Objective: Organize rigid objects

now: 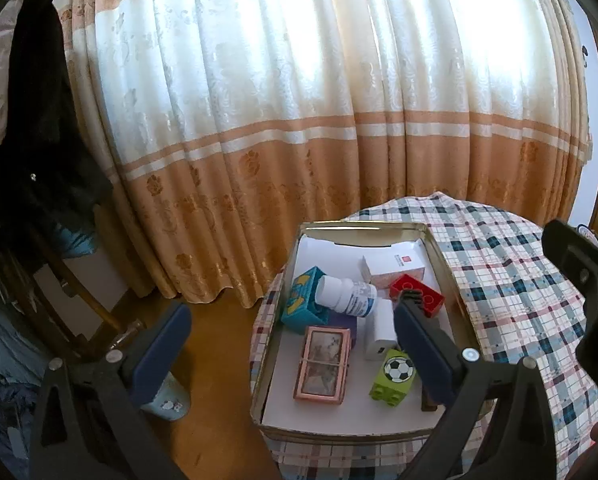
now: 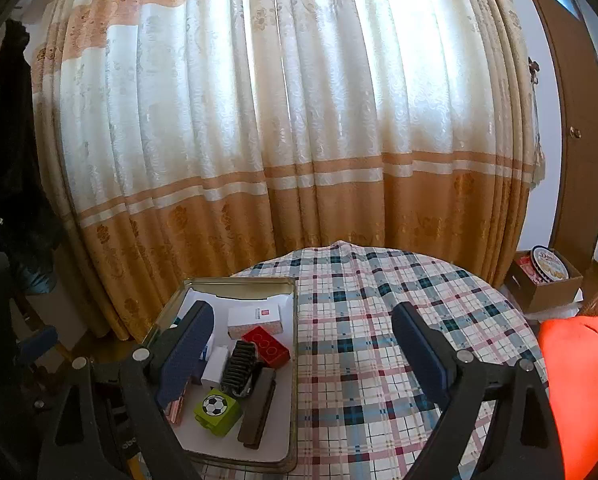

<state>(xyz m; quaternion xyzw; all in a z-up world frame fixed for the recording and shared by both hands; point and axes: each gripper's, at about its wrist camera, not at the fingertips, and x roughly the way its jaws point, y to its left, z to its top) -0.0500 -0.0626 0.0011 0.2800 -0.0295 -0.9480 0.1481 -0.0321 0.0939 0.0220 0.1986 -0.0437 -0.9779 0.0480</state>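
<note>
Left wrist view: shallow rectangular metal tin (image 1: pixel 447 268), white-lined, on a plaid tablecloth (image 1: pixel 511 280); inside lie a white cylindrical pill bottle (image 1: pixel 345 294) on its side, teal carton (image 1: pixel 303 300), pink framed box (image 1: pixel 323 364), red studded brick (image 1: pixel 419 294), green football block (image 1: pixel 393 376). Left gripper (image 1: pixel 289 322) spread wide, empty. Right wrist view: black ribbed comb (image 2: pixel 241 366) and dark flat bar (image 2: pixel 259 410) in the tin (image 2: pixel 295 360); right gripper (image 2: pixel 301 330) released, empty.

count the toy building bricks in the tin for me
2. A red brick lies toward the back right of the tin, beside the pink-and-white carton. A green brick with a football picture sits near the front. Others may hide under the pile.
</note>
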